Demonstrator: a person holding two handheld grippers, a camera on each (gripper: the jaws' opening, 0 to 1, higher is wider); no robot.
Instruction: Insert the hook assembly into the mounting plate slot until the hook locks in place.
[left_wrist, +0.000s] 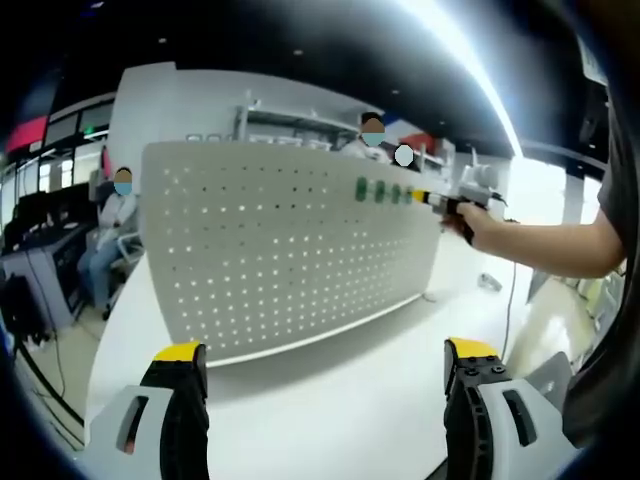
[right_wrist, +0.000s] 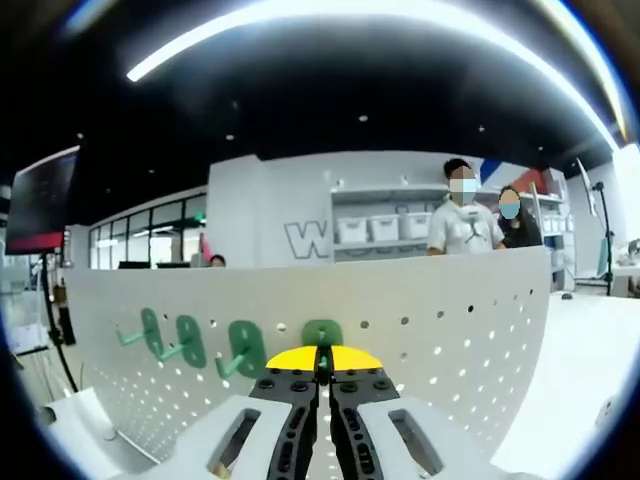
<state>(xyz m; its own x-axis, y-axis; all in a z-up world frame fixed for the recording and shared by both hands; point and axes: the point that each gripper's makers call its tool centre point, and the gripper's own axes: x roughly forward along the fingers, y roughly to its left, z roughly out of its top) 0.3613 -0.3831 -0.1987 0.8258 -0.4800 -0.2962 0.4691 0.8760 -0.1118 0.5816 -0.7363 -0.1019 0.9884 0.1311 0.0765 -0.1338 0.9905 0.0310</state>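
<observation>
- Your left gripper (left_wrist: 325, 365) hangs back over the white table (left_wrist: 330, 410), jaws spread wide w/ nothing between them.
- Your right gripper (right_wrist: 322, 372) is clenched on a green hook (right_wrist: 322, 334), pressed up against the pegboard (right_wrist: 450, 340) (upright, white, perforated).
- Three more green hooks (right_wrist: 190, 342) sit in a row on the board, just left of the held one.
- Left gripper view: your right hand (left_wrist: 482, 222) at the board's upper right edge.
</observation>
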